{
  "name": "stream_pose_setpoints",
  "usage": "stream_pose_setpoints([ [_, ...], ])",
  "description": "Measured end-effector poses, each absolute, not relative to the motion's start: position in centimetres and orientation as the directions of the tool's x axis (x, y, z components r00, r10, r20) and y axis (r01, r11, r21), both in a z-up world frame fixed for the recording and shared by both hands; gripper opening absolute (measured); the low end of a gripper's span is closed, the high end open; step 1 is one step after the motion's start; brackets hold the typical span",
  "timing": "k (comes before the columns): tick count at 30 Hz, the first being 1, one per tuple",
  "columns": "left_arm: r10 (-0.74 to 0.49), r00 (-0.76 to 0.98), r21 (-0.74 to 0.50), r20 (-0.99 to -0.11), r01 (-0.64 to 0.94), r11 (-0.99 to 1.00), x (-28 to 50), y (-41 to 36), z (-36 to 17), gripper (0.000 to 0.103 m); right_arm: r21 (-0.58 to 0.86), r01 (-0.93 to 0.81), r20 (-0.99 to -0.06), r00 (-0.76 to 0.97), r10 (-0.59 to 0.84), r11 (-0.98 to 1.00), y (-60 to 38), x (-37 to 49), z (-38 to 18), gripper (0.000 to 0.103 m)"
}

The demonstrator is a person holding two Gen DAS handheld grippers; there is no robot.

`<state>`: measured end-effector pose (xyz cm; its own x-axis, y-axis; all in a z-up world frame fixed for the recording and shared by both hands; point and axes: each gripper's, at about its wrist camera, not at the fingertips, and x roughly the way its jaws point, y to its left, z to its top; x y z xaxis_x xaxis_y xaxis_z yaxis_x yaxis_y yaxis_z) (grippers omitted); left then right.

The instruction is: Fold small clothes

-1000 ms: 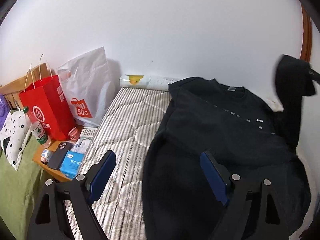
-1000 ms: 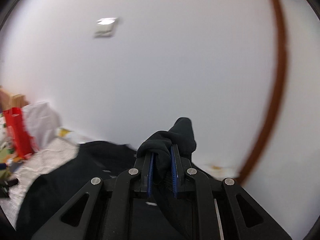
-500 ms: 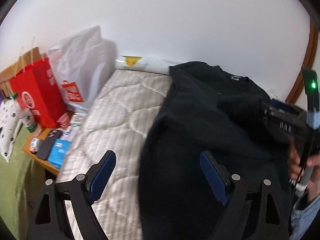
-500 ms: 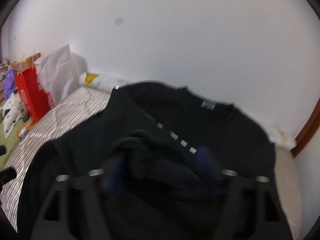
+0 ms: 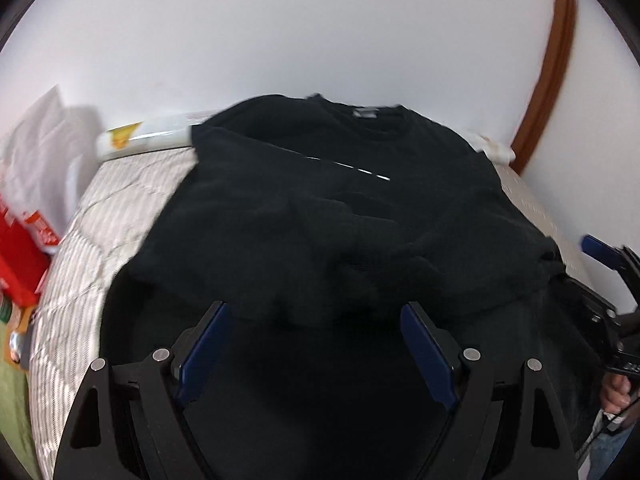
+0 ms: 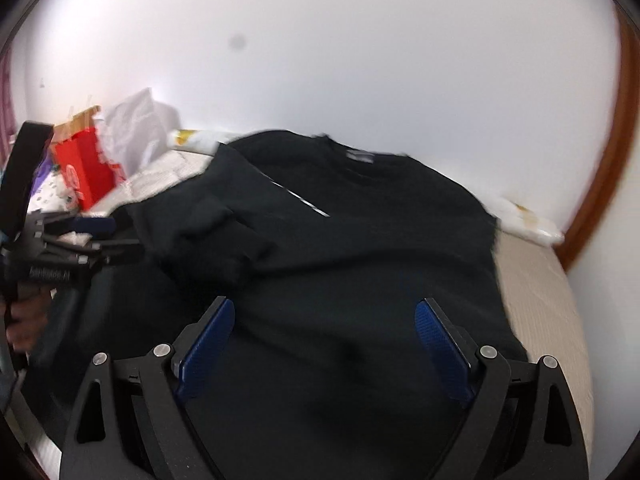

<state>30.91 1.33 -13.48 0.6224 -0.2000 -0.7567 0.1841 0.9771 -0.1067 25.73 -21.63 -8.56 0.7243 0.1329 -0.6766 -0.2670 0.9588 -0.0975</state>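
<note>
A black sweatshirt lies on the striped mattress, collar toward the wall, with both sleeves folded in across its front. It also shows in the right wrist view. My left gripper is open and empty above the lower part of the garment; it also appears at the left of the right wrist view. My right gripper is open and empty over the lower right part of the garment; it also appears at the right edge of the left wrist view.
A white wall runs behind the bed. A rolled white package lies at the mattress head. A red bag and a white plastic bag stand at the left. A brown curved frame rises at the right.
My right gripper has opened and let go of the right sleeve, which now lies folded across the sweatshirt's front. Both grippers have moved over the lower part of the garment.
</note>
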Motion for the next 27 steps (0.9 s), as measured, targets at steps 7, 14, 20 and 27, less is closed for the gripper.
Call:
stream_pose_setpoints([
  [7,-0.184,0.600,0.034,-0.779,0.333,0.942,32.8,-6.1,-15.0,0.080,-0.068,-0.098,-0.711,0.703,0.021,0.993,-28.7,22.0,-10.7,0.091],
  [14,-0.101,0.660,0.156,-0.744,0.319,0.935,33.9,-7.5,-15.1,0.010,-0.011,-0.021,-0.725,0.689,0.007,1.000,-32.0,19.4,-11.6,0.091],
  [20,-0.039,0.768,0.054,-0.640,0.096,0.994,32.1,0.9,-10.5,0.010,-0.044,-0.029,-0.706,0.708,-0.011,0.999,-31.7,19.6,-10.9,0.091],
  [27,0.019,0.691,-0.056,-0.722,-0.087,0.995,30.8,10.2,-12.1,0.023,-0.070,-0.044,-0.695,0.719,-0.017,0.997,-30.5,20.6,-10.5,0.091],
])
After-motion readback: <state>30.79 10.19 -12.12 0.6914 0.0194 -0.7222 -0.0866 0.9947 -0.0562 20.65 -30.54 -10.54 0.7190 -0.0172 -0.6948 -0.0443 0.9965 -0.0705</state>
